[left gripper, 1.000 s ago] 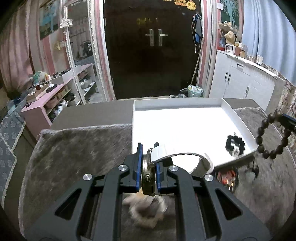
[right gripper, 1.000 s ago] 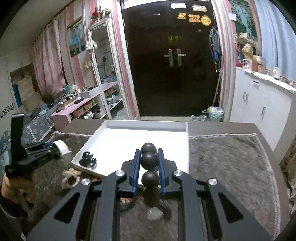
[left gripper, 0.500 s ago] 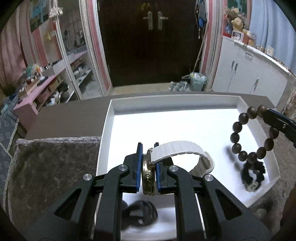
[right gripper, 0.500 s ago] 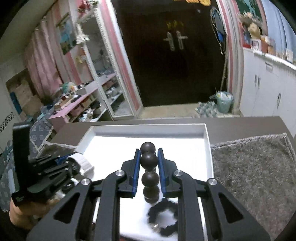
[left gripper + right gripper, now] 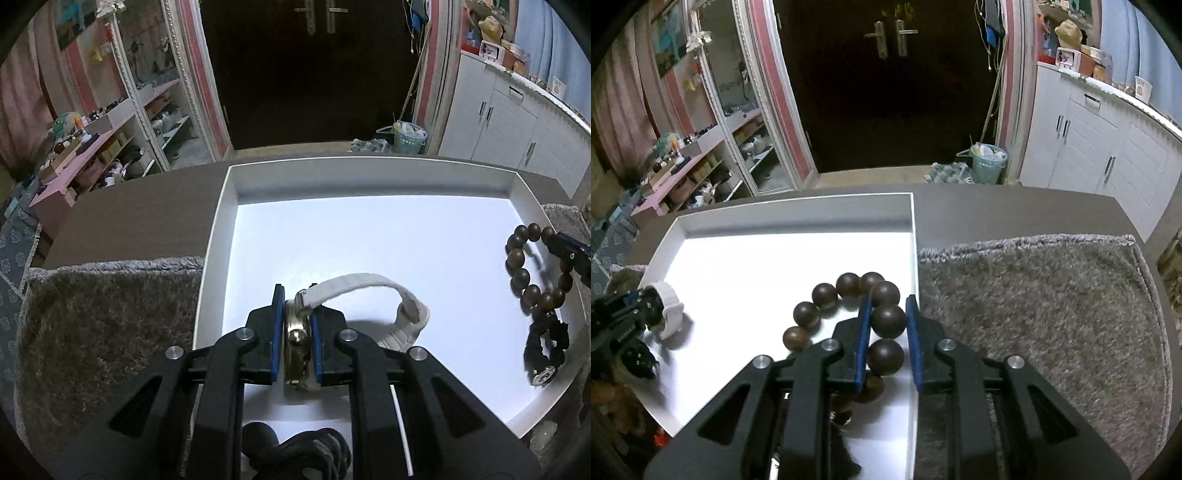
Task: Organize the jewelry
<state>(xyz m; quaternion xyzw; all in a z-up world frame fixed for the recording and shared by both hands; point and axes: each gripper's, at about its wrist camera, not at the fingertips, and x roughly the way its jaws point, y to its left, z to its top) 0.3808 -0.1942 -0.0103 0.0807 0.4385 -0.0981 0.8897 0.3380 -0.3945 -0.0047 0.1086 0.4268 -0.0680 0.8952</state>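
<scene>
White tray [image 5: 221,229] lying directly beneath both tools | left gripper [image 5: 297,328] clamping watch [image 5: 373,306] | right gripper [image 5: 888,325] pinching bead bracelet [image 5: 849,295] beside tray's right wall

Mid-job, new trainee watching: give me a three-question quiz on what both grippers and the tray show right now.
1. What does the left gripper clamp?
2. True or false: the bead bracelet lies loose on the grey rug.
3. The black scrunchie sits: A) inside the white tray B) on the rug C) on the shelf.

Key: 1. The white-strap watch. 2. False; the right gripper holds it over the tray. 3. A.
</scene>
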